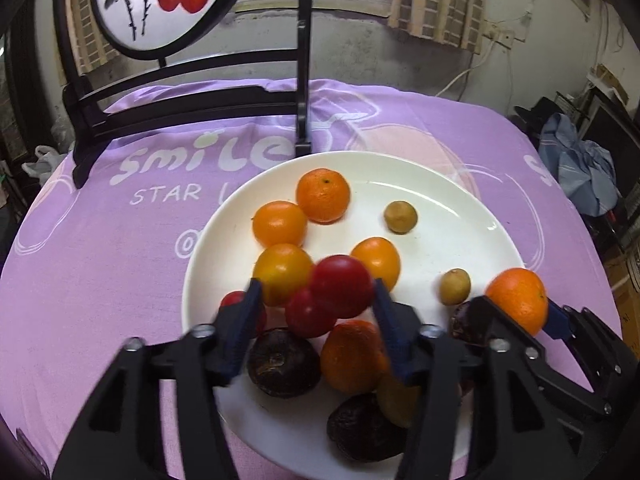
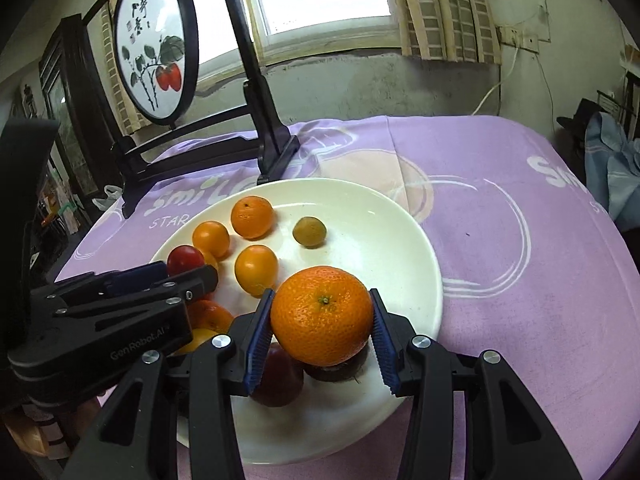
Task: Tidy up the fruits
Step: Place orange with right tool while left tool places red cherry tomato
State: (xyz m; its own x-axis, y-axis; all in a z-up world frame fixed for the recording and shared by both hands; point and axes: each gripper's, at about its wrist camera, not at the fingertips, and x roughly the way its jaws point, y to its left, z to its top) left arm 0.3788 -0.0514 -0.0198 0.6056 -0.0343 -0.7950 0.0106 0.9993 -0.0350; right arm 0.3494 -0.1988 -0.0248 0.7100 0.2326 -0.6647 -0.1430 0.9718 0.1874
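A white plate [image 1: 200, 280] on the purple cloth holds several fruits: tangerines, yellow-orange tomatoes, red tomatoes, small olive-brown fruits and dark brown ones. My left gripper [image 1: 318, 300] hangs over the plate's near left side, open. A blurred red tomato [image 1: 342, 286] lies between its blue pads, with a gap at the left pad. My right gripper [image 2: 320, 296] is shut on a large tangerine [image 2: 322, 314], held above a dark fruit [image 2: 340, 370] on the plate [image 2: 420, 264]. The same tangerine [image 1: 516, 292] shows at the right in the left wrist view.
A round painted screen [image 1: 160, 4] on a black stand [image 1: 302, 92] rises just behind the plate at the back left. The purple cloth [image 2: 520, 280] stretches to the right of the plate. Blue fabric and clutter [image 1: 580, 172] lie past the table's right edge.
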